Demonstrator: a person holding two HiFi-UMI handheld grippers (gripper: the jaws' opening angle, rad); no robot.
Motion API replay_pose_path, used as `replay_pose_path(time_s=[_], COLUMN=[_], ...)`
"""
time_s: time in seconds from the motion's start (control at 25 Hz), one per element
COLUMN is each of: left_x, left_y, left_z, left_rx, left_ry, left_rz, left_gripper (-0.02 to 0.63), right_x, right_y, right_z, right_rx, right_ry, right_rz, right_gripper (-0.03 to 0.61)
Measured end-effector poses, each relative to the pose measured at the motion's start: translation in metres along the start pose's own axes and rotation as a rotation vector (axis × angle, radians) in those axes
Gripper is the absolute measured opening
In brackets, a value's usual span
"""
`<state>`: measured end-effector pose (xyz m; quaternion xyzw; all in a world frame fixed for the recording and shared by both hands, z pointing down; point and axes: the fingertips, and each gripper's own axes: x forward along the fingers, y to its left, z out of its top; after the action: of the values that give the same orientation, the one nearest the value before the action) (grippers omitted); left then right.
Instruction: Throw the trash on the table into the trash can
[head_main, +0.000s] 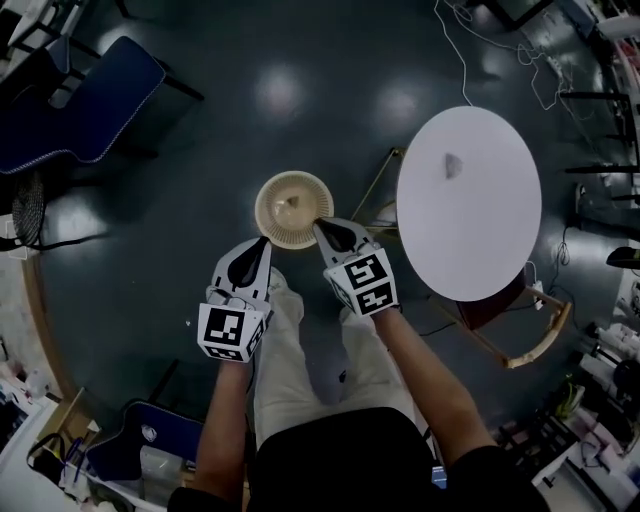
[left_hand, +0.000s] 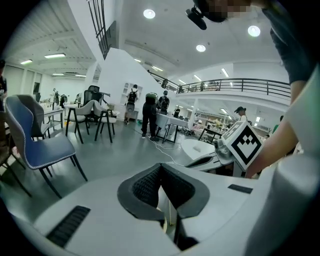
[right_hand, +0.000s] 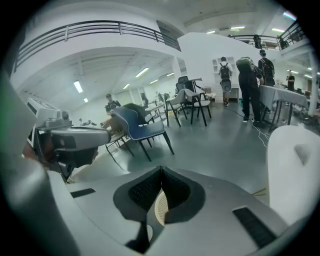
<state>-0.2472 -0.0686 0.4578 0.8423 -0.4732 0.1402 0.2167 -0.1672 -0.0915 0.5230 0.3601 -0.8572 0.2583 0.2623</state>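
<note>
**A:** What are you holding right now, and where's the trash you're after?

**B:** Closest to you, your left gripper (head_main: 262, 245) and right gripper (head_main: 326, 228) are both pinched closed on the near rim of the beige perforated trash can (head_main: 262, 200), one on each side. In both gripper views the jaws meet, and the holed wall shows just below them. A pale scrap (head_main: 290, 203) is lying in the bottom of the can. The trash itself is further off to the right. It's a small crumpled grey-white wad (head_main: 453, 165) sitting alone toward the far side of the round white table (head_main: 480, 240), well apart from the can.

**A:** How's that wad going to handle?

**B:** I'd guess it weighs next to nothing and is soft and squashy, like paper or tissue. It doesn't look fragile or slippery. I'd come down from above and pinch across the raised middle, because nudging it from the side could just skate it over that smooth tabletop. The can looks like thin, light plastic, so I'd expect the rim to flex. Keep both sides level.

**A:** Any brand or label to read?

**B:** Nope. All you get is the black-and-white square markers on your gripper cubes, and there are no words on them. I can't read anything on the can, the table or the wad.
</note>
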Motion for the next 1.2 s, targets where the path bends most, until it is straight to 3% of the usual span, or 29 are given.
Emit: replay_pose_path(time_s=[0.48, 0.64, 1.2], left_x=[-0.007, -0.014, 0.028], left_y=[-0.079, -0.099, -0.206], left_z=[0.089, 0.111, 0.124], left_rx=[0.082, 0.076, 0.177], left_ry=[-0.043, -0.053, -0.026], left_rz=[-0.072, -0.078, -0.232], left_gripper=[0.015, 0.015, 0.015], right_x=[-0.1, -0.132, -0.228], right_y=[-0.006, -0.011, -0.07], right_z=[0.056, 0.073, 0.045], right_rx=[0.016, 0.025, 0.019], right_ry=[-0.088, -0.119, -0.125], right_rz=[-0.032, -0.05, -0.125], right_gripper=[0.02, 0.02, 0.02])
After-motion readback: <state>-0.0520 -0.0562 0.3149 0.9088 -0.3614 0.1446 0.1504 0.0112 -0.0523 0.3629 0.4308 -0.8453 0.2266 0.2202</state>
